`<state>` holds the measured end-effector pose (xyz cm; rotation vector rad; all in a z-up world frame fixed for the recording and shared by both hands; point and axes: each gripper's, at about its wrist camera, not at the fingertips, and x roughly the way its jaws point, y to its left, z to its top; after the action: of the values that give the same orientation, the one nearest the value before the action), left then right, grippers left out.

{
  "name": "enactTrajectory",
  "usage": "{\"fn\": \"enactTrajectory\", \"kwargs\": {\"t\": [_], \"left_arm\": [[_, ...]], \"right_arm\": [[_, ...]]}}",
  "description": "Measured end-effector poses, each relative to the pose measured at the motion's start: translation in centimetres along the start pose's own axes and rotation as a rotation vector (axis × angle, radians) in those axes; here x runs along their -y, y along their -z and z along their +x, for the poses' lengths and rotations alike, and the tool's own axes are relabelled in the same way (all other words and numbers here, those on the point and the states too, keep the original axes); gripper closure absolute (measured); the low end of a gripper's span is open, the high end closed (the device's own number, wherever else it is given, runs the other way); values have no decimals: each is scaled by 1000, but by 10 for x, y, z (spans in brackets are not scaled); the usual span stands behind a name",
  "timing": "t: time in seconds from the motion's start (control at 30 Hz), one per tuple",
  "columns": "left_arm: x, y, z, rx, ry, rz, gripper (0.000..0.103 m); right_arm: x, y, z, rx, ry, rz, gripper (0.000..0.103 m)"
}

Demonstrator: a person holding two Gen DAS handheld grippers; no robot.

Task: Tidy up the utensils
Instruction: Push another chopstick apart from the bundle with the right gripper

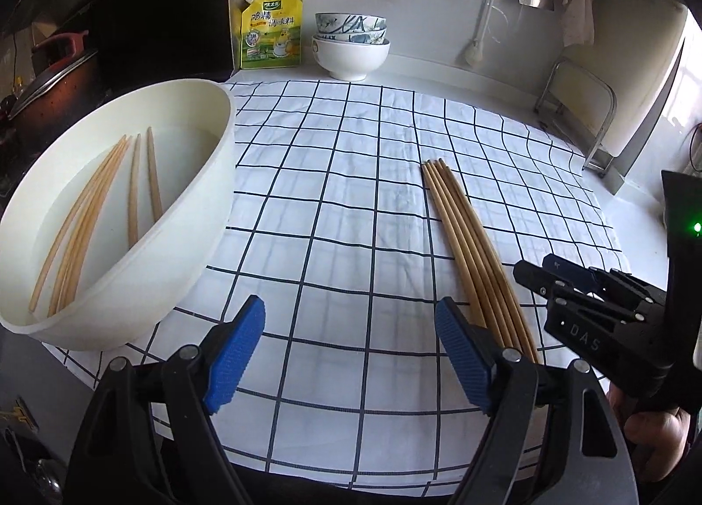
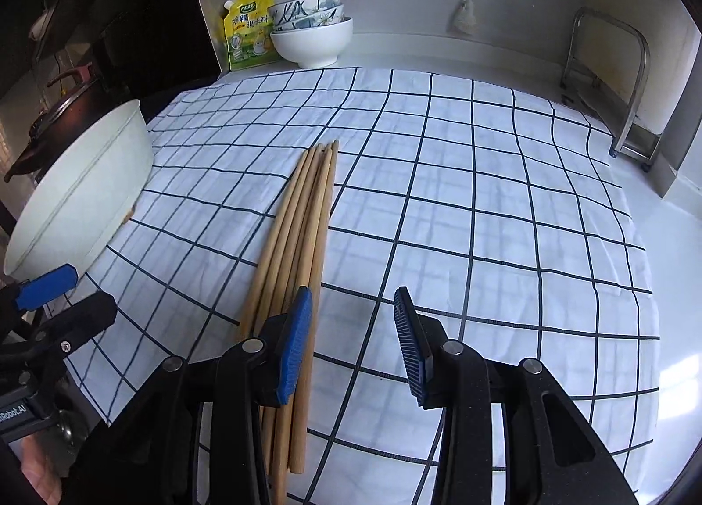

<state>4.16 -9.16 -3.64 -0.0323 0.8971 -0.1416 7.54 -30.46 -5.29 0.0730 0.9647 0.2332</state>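
Chopstick bundle [image 2: 302, 237]: five sticks side by side on checked cloth [image 2: 482, 206], approx. mid-cloth, near ends passing under right gripper [image 2: 353, 347]. More chopsticks [image 1: 94, 215] lie in white basin [image 1: 210, 215] at left. Right gripper: jaws part-open, nothing between; left pad sits over bundle. Left gripper [image 1: 351, 356]: jaws wide, empty, betw. basin and bundle. Next pick likely from basin: keep jaws wide, come in over rim, straddle sticks crosswise, close w/o nudging laid bundle.

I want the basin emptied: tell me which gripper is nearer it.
Left. The left gripper hovers beside the basin; the right gripper sits farther off, by the loose chopsticks.
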Motion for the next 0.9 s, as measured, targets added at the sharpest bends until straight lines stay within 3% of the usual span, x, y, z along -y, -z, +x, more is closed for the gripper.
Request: {"fn": "enactTrajectory", "kwargs": {"t": [0.4,0.63,0.9], "left_arm": [[8,1,19,-28,20,-13,24],[18,1,31,-34,31,-17,21],[36,0,45,-50,16,20,20]], "right_arm": [[-13,5,8,-42,31,-90,66],[4,5,10,-33,76,-48,66],[33,5,2,-8,45,35,66]]}}
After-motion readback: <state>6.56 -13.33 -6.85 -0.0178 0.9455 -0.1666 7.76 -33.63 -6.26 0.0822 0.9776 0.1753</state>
